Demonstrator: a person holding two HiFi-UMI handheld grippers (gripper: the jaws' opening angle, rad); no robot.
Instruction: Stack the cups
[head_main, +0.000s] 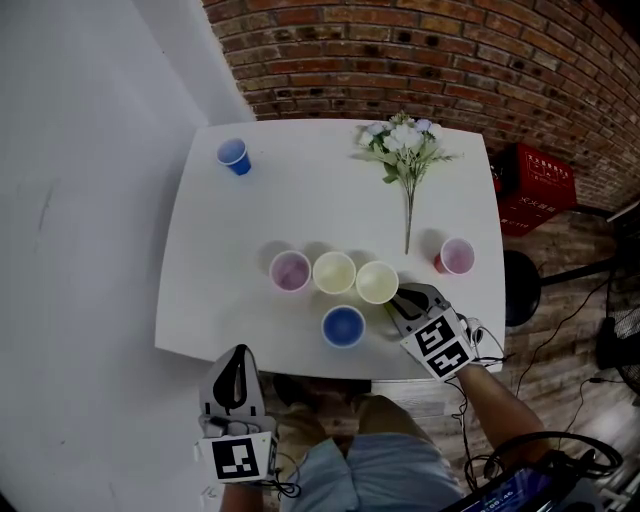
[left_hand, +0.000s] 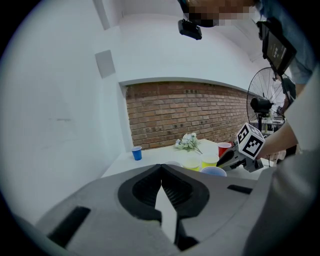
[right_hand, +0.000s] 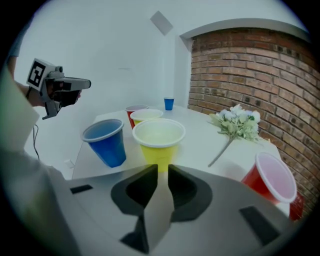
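Note:
Several plastic cups stand on the white table (head_main: 260, 200). A red cup (head_main: 290, 270), a yellow cup (head_main: 334, 272) and a second yellow cup (head_main: 377, 282) form a row, with a blue cup (head_main: 343, 326) in front of them. My right gripper (head_main: 393, 303) sits at the near right side of the second yellow cup (right_hand: 159, 138). Its jaws (right_hand: 162, 169) stand a narrow gap apart, and the cup's lower wall shows just beyond the tips, not pinched. My left gripper (head_main: 232, 385) hovers off the table's front edge, with its tips (left_hand: 161, 169) together and nothing in them.
Another blue cup (head_main: 233, 155) stands at the far left corner, and a red cup (head_main: 456, 256) near the right edge. A bunch of white flowers (head_main: 405, 150) lies at the back right. A brick wall and a red crate (head_main: 540, 185) are beyond the table.

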